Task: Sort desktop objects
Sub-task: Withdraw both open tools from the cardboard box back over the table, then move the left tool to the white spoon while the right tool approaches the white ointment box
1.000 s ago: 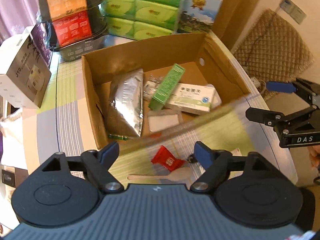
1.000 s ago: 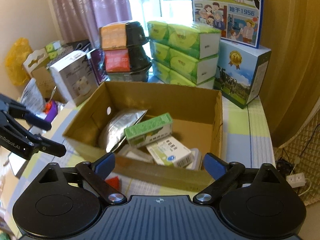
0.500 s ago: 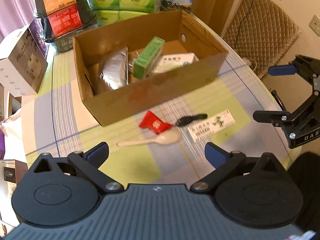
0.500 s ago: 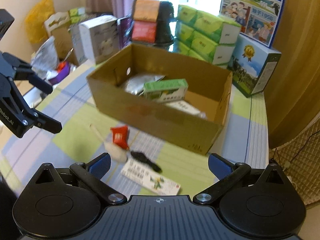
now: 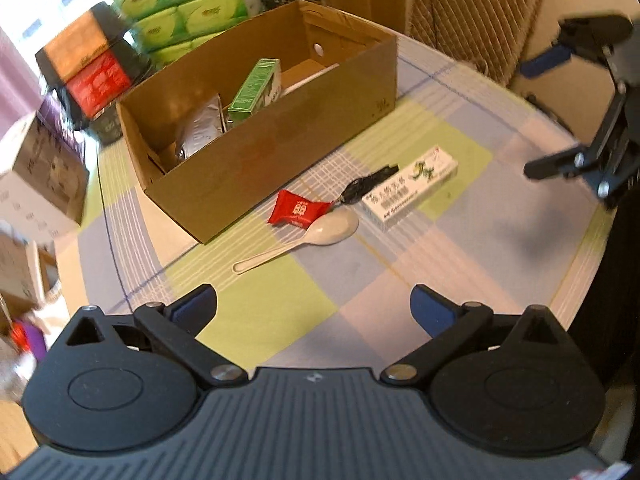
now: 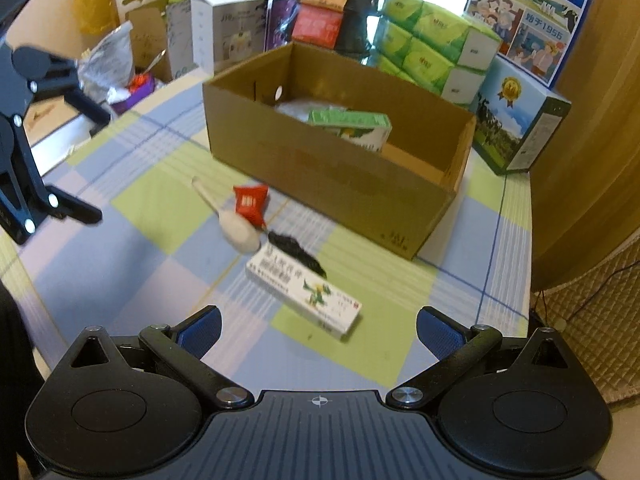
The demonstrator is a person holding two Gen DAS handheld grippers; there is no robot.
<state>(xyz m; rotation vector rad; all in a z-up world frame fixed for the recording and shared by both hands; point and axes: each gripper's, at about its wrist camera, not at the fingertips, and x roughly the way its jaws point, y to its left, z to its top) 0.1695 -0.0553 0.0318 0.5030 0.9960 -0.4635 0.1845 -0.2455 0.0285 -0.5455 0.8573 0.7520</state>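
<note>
In the left wrist view, the left gripper (image 5: 313,306) is spread wide with nothing between its 2 blue-padded fingers (image 5: 195,307), held over the checked tablecloth (image 5: 472,248). Ahead of it lie 4 loose things in a close cluster: a white spoon (image 5: 305,239), a red sachet (image 5: 298,209) touching the spoon's bowl, a small black object (image 5: 366,186), and a white medicine box (image 5: 411,187) just beside that. Behind them stands an open cardboard box (image 5: 280,148) holding a green carton (image 5: 255,87) and a silver pouch (image 5: 200,128). The right gripper (image 5: 568,120) shows at the right edge, also spread. In the right wrist view, the right gripper (image 6: 318,330) is open and empty above the tablecloth (image 6: 440,292), with the medicine box (image 6: 306,290) nearest, the black object (image 6: 294,250) against it, then the spoon (image 6: 236,226) and sachet (image 6: 250,202). The cardboard box (image 6: 332,176) sits beyond, the green carton (image 6: 350,122) inside. The left gripper (image 6: 60,136) appears at the left edge.
</note>
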